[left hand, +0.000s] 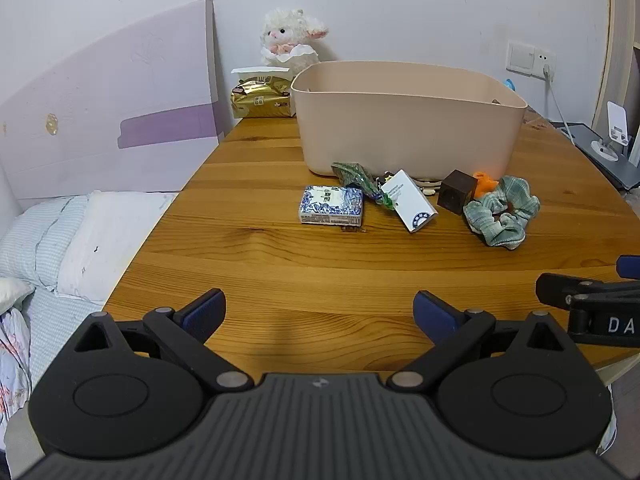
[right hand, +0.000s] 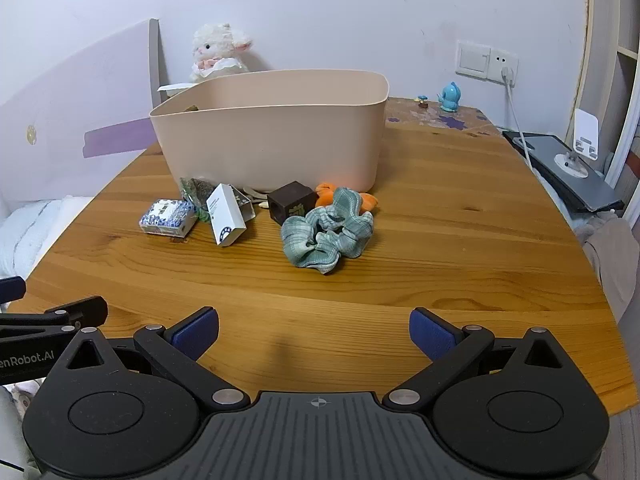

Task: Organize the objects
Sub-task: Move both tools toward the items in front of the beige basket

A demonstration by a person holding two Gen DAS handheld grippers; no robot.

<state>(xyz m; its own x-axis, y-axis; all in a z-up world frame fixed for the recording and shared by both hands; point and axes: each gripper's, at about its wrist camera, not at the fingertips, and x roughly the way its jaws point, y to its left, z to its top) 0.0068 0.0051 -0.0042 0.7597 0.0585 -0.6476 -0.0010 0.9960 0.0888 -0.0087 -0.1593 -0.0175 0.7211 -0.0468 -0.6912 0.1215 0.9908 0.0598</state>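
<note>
My left gripper (left hand: pixel 319 312) has its jaws spread wide with nothing between them, low over the near edge of the wooden table (left hand: pixel 280 272), and my right gripper (right hand: pixel 314 330) is just the same, wide apart and empty, beside it. From either wrist I see the small clutter lying in a loose row along the front wall of the beige bin (left hand: pixel 408 120), which stands toward the back of the table. From the left: a blue-and-white patterned box (left hand: pixel 331 205) lying flat, a crumpled green wrapper (left hand: pixel 356 178) against the bin's base, a white card box (left hand: pixel 412 200) tilted over it, a dark brown cube (left hand: pixel 457 191), an orange item (left hand: pixel 485 184) partly hidden behind, and a green plaid scrunchie (left hand: pixel 502 212) nearest me, touching the cube. Behind the bin I make out a gold packet (left hand: pixel 261 98) and a white plush lamb (left hand: pixel 289 36) by the wall. All the clutter sits well apart from both grippers.
</note>
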